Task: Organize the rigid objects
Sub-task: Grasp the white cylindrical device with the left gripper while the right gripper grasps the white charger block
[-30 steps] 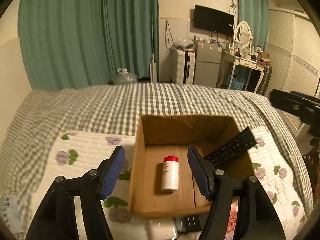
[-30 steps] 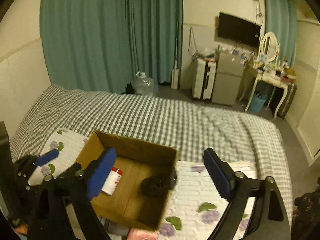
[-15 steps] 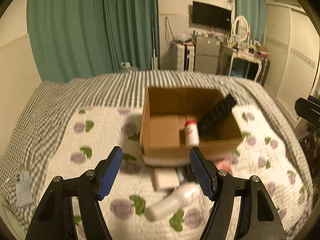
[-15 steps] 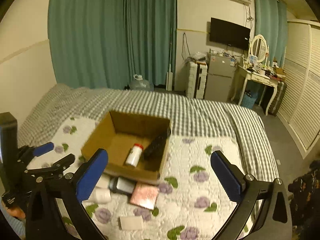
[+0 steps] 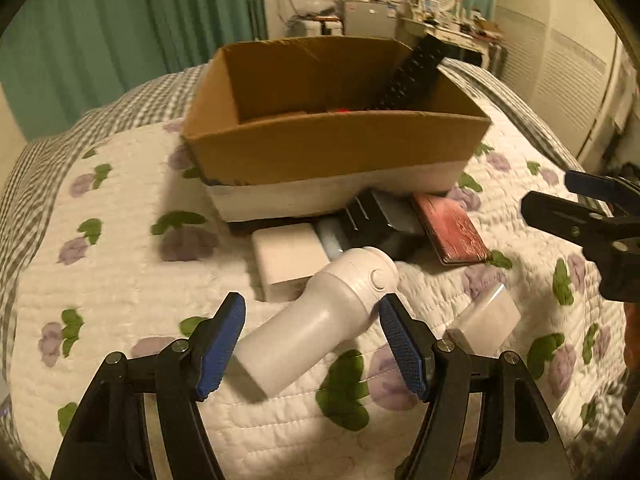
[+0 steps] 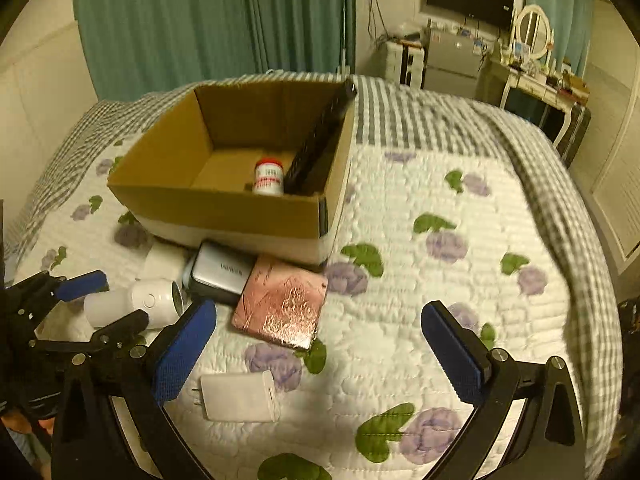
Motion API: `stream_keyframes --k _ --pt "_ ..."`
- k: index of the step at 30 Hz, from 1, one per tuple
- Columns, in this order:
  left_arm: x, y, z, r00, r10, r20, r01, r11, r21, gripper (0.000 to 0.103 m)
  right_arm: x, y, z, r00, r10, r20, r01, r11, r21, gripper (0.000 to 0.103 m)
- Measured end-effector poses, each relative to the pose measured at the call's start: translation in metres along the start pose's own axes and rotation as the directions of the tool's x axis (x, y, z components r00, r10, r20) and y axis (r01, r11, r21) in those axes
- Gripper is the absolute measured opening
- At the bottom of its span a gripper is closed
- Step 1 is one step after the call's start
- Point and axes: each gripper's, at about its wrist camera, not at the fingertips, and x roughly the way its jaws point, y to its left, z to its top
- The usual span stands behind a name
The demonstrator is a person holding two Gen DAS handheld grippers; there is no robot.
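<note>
An open cardboard box (image 5: 332,148) (image 6: 224,208) stands on the flowered quilt. A black remote (image 6: 320,140) leans in it beside a red-capped bottle (image 6: 269,178). Loose before the box lie a white handheld device (image 5: 320,316) (image 6: 136,306), a white box (image 5: 288,256), a dark power bank (image 6: 224,274), a pink notebook (image 6: 280,304) and a white charger (image 6: 240,396). My left gripper (image 5: 310,320) straddles the white device, pads apart from it. My right gripper (image 6: 316,316) hangs wide open above the quilt by the notebook's near corner, nothing between its fingers.
The quilt (image 6: 440,200) lies over a grey checked bedspread (image 6: 420,112) that falls away at the right. Green curtains (image 6: 200,20), a TV, a dresser and white cabinets stand beyond the bed. A hand shows at the bottom left of the right wrist view.
Both grippers came down and back from over the box to the loose items in front of it. The right jaws spread wider. The white device now lies between the left fingers.
</note>
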Motion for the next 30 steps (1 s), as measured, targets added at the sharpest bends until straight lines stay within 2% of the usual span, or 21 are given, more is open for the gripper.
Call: stream_keyframes --k 6,14,15,16,19,25,29,30 --pt "0.007 -0.007 -0.001 0.999 -0.042 -0.006 0.042 0.999 0.031 0.072 0.012 0.000 -0.004 0.999 0.002 -0.032 -0.001 1.000 0.007 0.103" --pt "0.020 -0.017 -0.007 0.998 -0.027 -0.055 0.032 0.996 0.079 0.067 0.012 0.003 -0.011 0.998 -0.010 -0.055 0.010 1.000 0.002 0.103" --pt "0.019 -0.017 -0.007 0.998 -0.030 -0.053 0.034 0.996 0.078 0.062 0.010 0.004 -0.013 0.998 -0.010 -0.057 0.010 1.000 0.000 0.103" --pt "0.017 -0.017 -0.007 0.998 -0.040 -0.049 0.044 0.996 0.077 0.051 0.009 0.005 -0.014 0.998 -0.011 -0.059 0.011 1.000 -0.003 0.103" --pt "0.014 -0.018 -0.007 0.997 -0.054 -0.047 0.058 0.996 0.075 0.047 0.005 0.010 -0.022 0.997 -0.002 -0.071 0.002 1.000 -0.006 0.103" --pt "-0.004 -0.008 -0.007 0.999 -0.043 -0.004 0.043 0.999 0.025 0.045 0.006 0.035 -0.040 0.993 0.028 -0.116 -0.034 0.998 -0.046 0.102" --pt "-0.021 0.004 -0.004 0.999 -0.023 0.047 0.024 0.999 -0.022 0.045 0.018 0.052 -0.051 0.986 0.043 -0.161 -0.057 0.995 -0.078 0.096" --pt "-0.023 0.007 -0.002 0.998 -0.028 0.053 0.030 0.999 -0.032 0.045 0.021 0.054 -0.053 0.985 0.045 -0.169 -0.060 0.995 -0.083 0.091"
